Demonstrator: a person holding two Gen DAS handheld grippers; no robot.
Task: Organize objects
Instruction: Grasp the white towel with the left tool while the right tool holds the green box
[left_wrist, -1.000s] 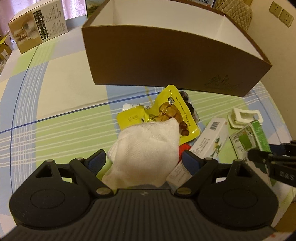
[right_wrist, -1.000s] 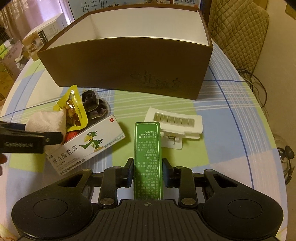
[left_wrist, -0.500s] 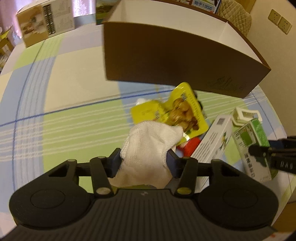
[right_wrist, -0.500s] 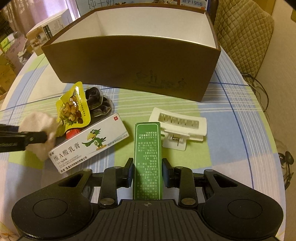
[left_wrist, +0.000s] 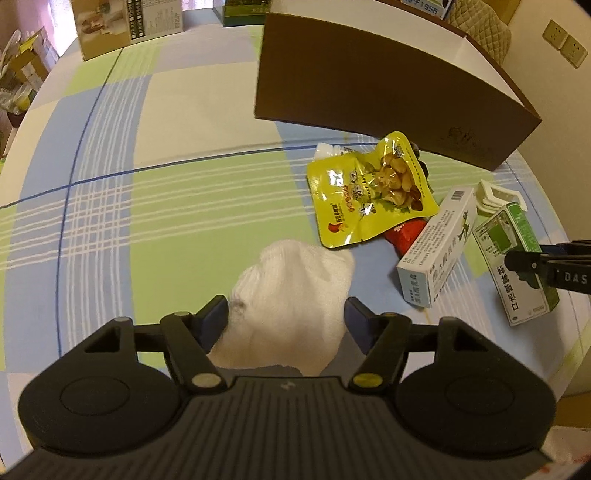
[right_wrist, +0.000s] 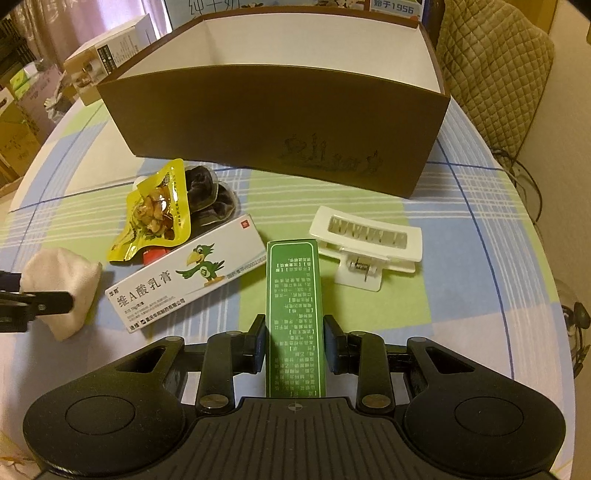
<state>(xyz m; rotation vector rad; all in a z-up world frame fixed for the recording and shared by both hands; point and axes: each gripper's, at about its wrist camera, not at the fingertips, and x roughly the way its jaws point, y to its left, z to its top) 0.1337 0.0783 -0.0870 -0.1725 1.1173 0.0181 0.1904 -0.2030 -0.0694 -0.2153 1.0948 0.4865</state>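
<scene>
Gripping a white cloth (left_wrist: 291, 295) with my left gripper (left_wrist: 284, 317), I am seeing the jaws half closed with both pads pressing its sides at lower centre of the left view. It is looking soft, light and squashy, so I am judging that a pinch through the bunched middle suits it best. My right gripper (right_wrist: 294, 345) is sitting clenched on a green carton (right_wrist: 294, 314), low in the centre of the right view; the carton is looking stiff and light, and I am holding it by its long sides. Further out, a yellow snack pouch (left_wrist: 365, 188), a white carton (right_wrist: 184, 277) and a white clip (right_wrist: 364, 247) are lying before the brown box (right_wrist: 273, 122), at the top of the right view.
</scene>
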